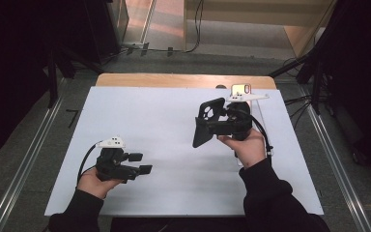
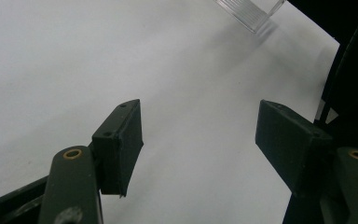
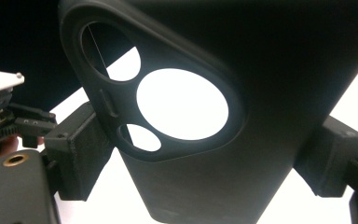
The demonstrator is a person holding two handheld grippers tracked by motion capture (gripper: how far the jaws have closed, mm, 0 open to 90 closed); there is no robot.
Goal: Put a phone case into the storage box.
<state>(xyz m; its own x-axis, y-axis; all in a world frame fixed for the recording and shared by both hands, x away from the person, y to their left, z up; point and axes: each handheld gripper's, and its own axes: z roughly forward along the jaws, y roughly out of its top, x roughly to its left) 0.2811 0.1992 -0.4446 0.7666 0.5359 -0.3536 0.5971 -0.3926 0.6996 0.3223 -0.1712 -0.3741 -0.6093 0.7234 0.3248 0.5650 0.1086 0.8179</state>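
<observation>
A white sheet (image 1: pixel 164 125) is covering a wooden table (image 1: pixel 183 80) standing on grey floor (image 1: pixel 34 159), with metal rails (image 1: pixel 24 164) running along both sides, cables (image 1: pixel 193 29) trailing behind and darkness closing in left and right.

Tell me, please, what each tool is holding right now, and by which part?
The right tool grips a black phone case by its two long side edges, near the camera cutout. The left tool holds nothing; its jaws stand open over the white table.
</observation>
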